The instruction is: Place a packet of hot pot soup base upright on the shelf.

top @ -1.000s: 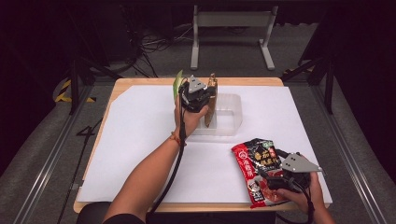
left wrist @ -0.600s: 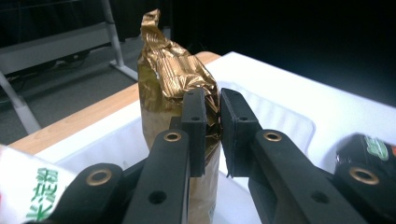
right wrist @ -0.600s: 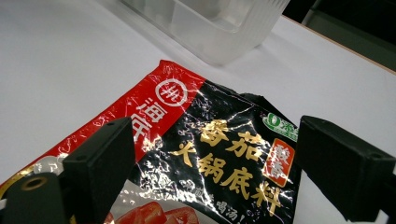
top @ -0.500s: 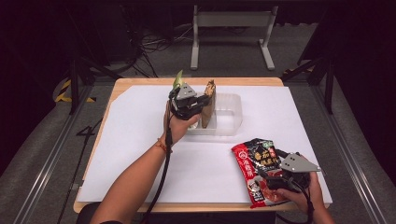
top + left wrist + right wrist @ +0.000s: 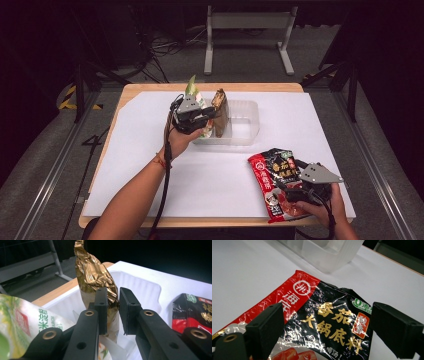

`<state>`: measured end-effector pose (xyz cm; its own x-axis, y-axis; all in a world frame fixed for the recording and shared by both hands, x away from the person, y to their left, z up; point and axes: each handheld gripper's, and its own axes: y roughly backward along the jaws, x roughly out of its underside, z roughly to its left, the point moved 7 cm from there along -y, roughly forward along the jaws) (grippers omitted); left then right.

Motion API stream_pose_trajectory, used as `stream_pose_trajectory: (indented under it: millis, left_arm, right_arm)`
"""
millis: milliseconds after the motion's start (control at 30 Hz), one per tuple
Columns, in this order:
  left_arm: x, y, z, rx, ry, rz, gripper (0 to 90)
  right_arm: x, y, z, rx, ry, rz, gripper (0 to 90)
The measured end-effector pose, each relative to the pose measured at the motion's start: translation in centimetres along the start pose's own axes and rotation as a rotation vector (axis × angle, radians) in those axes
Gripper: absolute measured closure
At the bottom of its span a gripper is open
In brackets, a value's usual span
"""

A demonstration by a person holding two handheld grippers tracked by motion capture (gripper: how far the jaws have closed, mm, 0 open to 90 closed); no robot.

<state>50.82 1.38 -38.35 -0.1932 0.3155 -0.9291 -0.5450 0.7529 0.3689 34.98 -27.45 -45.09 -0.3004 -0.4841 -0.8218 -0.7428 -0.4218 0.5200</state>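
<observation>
High view: the left tool [image 5: 200,119] is up at the far middle of the counter [image 5: 150,150], at the left end of a clear tray [image 5: 245,127]. A gold pouch [image 5: 220,107] stands upright in that end of the tray, and a green-and-white bag [image 5: 192,90] rises just beside it, partly behind the tool. At the near right corner the right tool [image 5: 292,187] lies over a red-and-black sachet [image 5: 272,175] that rests flat on the white sheet, reaching close to the near edge.

Left gripper view: the left tool [image 5: 113,312] stands narrow, its jaws having just been opening a little. There is a slim gap between the pads with nothing in it. The gold pouch [image 5: 96,280] stands behind them, upright in the tray [image 5: 142,287]. The green-and-white bag [image 5: 30,325] leans at the lower left, against the tool's body. A corner of the sachet [image 5: 192,312] shows at the right, on the counter.

Right gripper view: the right tool [image 5: 332,327] is wide, its jaws one on each side of the sachet [image 5: 324,325], which lies flat below and between them; the pads do not press on it. The tray [image 5: 329,255] sits beyond, well apart from the sachet.
</observation>
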Motion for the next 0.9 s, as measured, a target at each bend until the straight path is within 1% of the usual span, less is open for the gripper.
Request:
stream_pose_trajectory:
  millis: [33, 100, 133, 200, 233, 267, 300, 333, 367, 400, 433, 467, 500, 533, 667, 700, 767, 800, 833, 867, 900]
  left_arm:
    - [0.1, 0.1, 0.0, -0.005, -0.003, 0.001, 78.8]
    - [0.2, 0.5, -0.1, 0.005, -0.007, 0.0, 79.3]
    - [0.3, 0.7, -0.1, 0.002, -0.011, 0.001, 78.9]
    - [0.4, 1.2, -0.4, 0.001, -0.039, 0.005, 78.6]
    - [0.4, 1.2, -0.4, 0.001, -0.039, 0.005, 78.1]
    - [0.5, 1.5, -0.5, 0.006, -0.046, 0.008, 78.1]
    - [0.5, 1.6, -0.7, 0.018, -0.045, 0.007, 77.9]
    - [0.6, 1.9, -0.9, 0.025, -0.053, 0.009, 77.8]
    - [0.6, 2.0, -1.0, 0.021, -0.063, 0.006, 76.8]
    - [0.8, 2.4, -1.5, 0.032, -0.078, 0.012, 76.2]
    - [0.8, 2.4, -1.5, 0.032, -0.078, 0.012, 75.3]
    - [1.2, 2.9, -1.9, 0.036, -0.106, 0.025, 74.4]
    - [1.2, 2.9, -1.9, 0.036, -0.106, 0.025, 73.9]
    - [1.5, 3.2, -2.1, 0.035, -0.129, 0.037, 73.9]
    - [2.8, 4.4, -2.8, 0.042, -0.177, 0.058, 68.6]
    - [3.5, 4.8, -3.1, 0.042, -0.196, 0.074, 64.8]
    - [4.5, 5.3, -3.4, 0.052, -0.207, 0.094, 63.0]
    - [4.5, 5.3, -3.4, 0.052, -0.207, 0.094, 61.7]
    - [4.9, 5.5, -3.6, 0.063, -0.213, 0.104, 61.7]
    - [5.4, 5.8, -3.8, 0.067, -0.217, 0.113, 57.6]
    - [5.9, 6.0, -3.8, 0.063, -0.224, 0.124, 55.7]
  right_arm:
    - [0.0, 0.0, 0.0, 0.001, 0.0, 0.001, 12.9]
    - [0.0, 0.1, 0.1, 0.002, 0.002, -0.002, 12.9]
    - [0.0, 0.1, 0.1, 0.0, 0.004, -0.004, 12.9]
    - [0.0, 0.1, 0.1, 0.0, 0.002, -0.003, 12.9]
    - [0.0, 0.1, 0.1, 0.0, 0.002, -0.003, 12.9]
    - [0.0, 0.1, 0.1, 0.0, 0.002, -0.002, 12.9]
    - [0.0, 0.1, 0.1, 0.001, 0.002, -0.001, 12.9]
    - [0.0, 0.1, 0.1, 0.001, 0.002, -0.002, 12.9]
    - [0.0, 0.1, 0.1, 0.0, 0.001, -0.003, 12.9]
    - [0.0, 0.1, 0.1, -0.001, 0.001, 0.0, 12.9]
    - [0.0, 0.1, 0.1, -0.001, 0.001, 0.0, 12.9]
    - [0.0, 0.1, 0.1, 0.001, 0.001, 0.0, 12.9]
    - [0.0, 0.1, 0.1, 0.001, 0.001, 0.0, 12.9]
    - [0.0, 0.1, 0.1, 0.0, 0.001, 0.001, 12.9]
    - [0.0, 0.1, -0.1, -0.002, -0.009, 0.002, 13.0]
    - [0.0, 0.1, -0.2, 0.002, -0.013, 0.005, 13.0]
    - [0.0, 0.2, -0.5, 0.005, -0.028, 0.006, 13.0]
    - [0.0, 0.2, -0.5, 0.005, -0.028, 0.006, 13.0]
    - [0.0, 0.2, -0.6, 0.003, -0.037, 0.003, 13.0]
    - [0.1, 0.3, -0.9, 0.005, -0.055, 0.006, 13.0]
    - [0.1, 0.3, -1.0, 0.004, -0.063, 0.012, 13.0]
